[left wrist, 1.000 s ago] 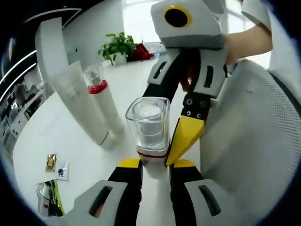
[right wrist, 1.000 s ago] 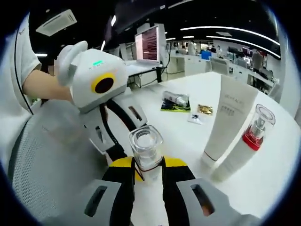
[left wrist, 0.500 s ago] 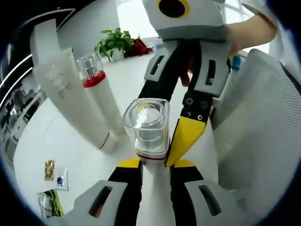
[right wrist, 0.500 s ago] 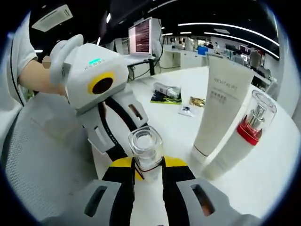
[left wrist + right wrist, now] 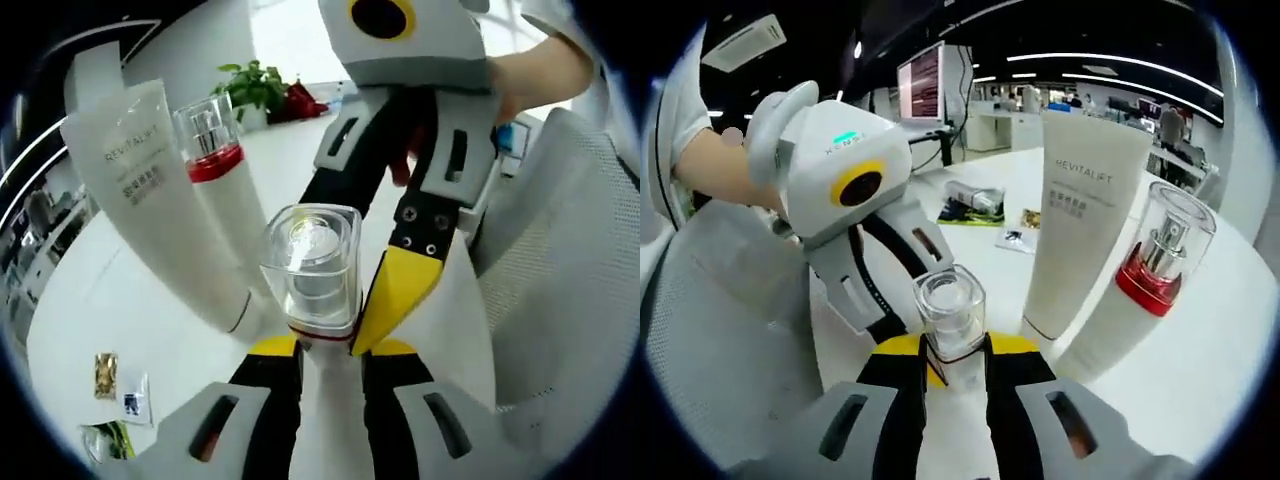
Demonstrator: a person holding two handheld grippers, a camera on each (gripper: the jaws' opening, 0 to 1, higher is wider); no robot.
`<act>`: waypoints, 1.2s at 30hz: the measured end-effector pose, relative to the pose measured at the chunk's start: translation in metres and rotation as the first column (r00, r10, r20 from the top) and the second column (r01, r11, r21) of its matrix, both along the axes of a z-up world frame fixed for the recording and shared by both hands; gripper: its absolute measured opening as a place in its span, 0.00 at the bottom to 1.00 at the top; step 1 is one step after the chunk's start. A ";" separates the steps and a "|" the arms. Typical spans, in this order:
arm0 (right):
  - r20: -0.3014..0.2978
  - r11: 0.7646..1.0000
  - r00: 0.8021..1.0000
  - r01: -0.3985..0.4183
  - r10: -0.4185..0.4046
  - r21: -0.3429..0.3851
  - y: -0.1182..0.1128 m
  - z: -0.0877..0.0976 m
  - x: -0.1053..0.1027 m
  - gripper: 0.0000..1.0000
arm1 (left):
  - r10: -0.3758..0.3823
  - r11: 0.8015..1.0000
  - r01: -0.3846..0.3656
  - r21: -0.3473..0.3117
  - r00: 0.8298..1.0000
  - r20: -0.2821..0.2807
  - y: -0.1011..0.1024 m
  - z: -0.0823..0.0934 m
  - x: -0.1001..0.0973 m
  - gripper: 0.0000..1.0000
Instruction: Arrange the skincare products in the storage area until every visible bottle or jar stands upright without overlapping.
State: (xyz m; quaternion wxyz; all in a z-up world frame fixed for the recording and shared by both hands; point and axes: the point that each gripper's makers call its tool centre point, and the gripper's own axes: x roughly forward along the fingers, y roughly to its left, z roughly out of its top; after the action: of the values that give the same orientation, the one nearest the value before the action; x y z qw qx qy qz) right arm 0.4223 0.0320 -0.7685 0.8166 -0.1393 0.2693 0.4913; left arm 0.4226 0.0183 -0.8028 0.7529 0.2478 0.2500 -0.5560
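In the left gripper view, the left hand-held gripper (image 5: 327, 348) was clamped on the base of a clear-capped bottle (image 5: 312, 268), and the yellow-tipped jaw of the right hand-held gripper (image 5: 388, 300) reached in from the far right and touched the same bottle's lower right side. The bottle's long axis ran away from the camera along the jaws, its square clear cap pointing toward the far side; a round white inner part showed through the cap, and a thin red band ringed the body just below it. To its left stood a white tube (image 5: 160, 200) with grey lettering, cap end down on the white counter (image 5: 110, 290), and just beside the tube a white pump bottle (image 5: 222, 190) with a red collar and clear cap, both leaning in this view. Small sachets (image 5: 115, 375) lay on the counter at the near left, and a potted plant (image 5: 255, 90) stood far off. A white mesh chair back (image 5: 560, 260) rose at the right. In the right gripper view, the right hand-held gripper (image 5: 955, 355) was closed on the clear-capped bottle (image 5: 951, 312), cap pointing away from the camera, with the left hand-held gripper (image 5: 902, 325) coming in from the left against it. The white tube (image 5: 1080, 215) and the pump bottle (image 5: 1140, 290) stood to the right, and packets (image 5: 975, 205) lay farther back.
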 end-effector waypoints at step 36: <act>-0.003 1.000 1.000 0.016 -0.016 0.019 -0.013 -0.001 0.031 0.27 | 0.032 0.999 -0.033 -0.030 0.999 -0.009 -0.010 -0.009 0.035 0.23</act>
State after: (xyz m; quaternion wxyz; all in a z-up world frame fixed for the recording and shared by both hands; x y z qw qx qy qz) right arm 0.4538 0.0194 -0.7691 0.8213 -0.1290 0.2667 0.4875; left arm 0.4571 0.0083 -0.8115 0.7644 0.2299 0.2490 -0.5485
